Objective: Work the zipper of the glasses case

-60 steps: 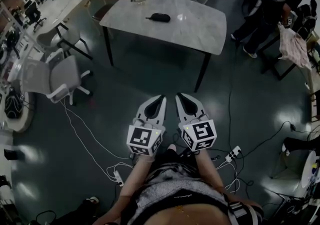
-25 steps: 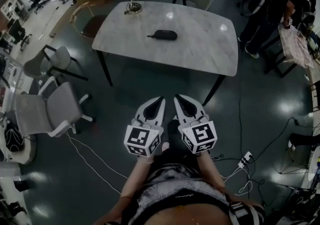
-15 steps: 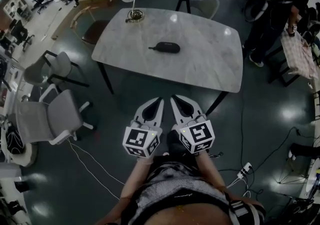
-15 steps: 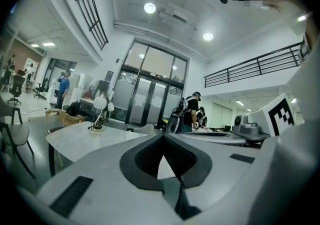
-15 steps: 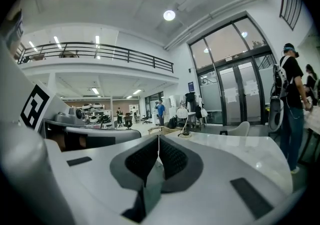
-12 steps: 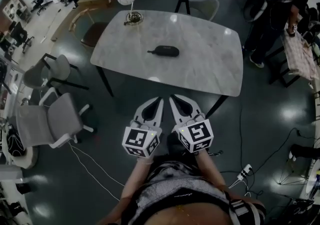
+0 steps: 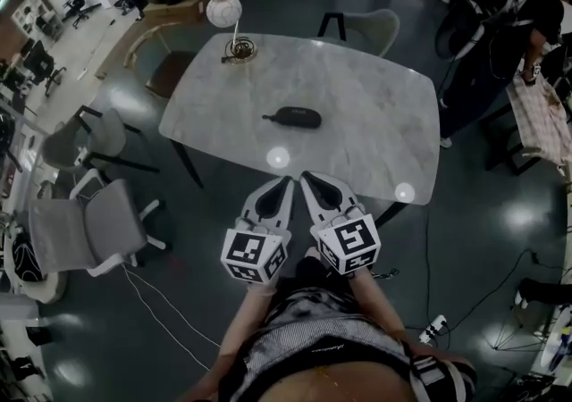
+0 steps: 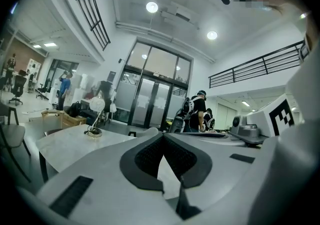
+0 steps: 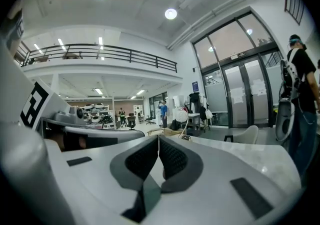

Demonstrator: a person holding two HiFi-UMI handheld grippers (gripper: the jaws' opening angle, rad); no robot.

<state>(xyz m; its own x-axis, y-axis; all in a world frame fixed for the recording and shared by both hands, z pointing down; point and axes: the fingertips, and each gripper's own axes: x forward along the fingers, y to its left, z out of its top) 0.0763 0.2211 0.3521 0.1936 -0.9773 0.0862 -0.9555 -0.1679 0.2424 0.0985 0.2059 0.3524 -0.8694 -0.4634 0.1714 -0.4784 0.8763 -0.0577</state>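
the case [image 7: 292, 117] lies flat on the table [image 7: 357, 79], a little left of its middle. it is at 12 o'clock from both grippers and well apart from them. in the head view it is only a small dark oval, and its zipper is too small to make out.

the left gripper [image 7: 286, 182] and right gripper [image 7: 305, 177] are held side by side, pointing at 12 o'clock. their tips cover a short stretch of the table's near edge. each gripper view shows its jaws together with nothing between them. the bulk of the jaws blocks much of the tabletop in those views, so the case cannot be found there.

the hands are hidden under the cubes [image 7: 256, 255]. a lamp [image 7: 223, 12] stands at the table's 10 o'clock corner. a chair [image 7: 368, 28] at 12 o'clock is partly behind the far edge. a person [image 7: 500, 25] at 2 o'clock is cut off by the frame.
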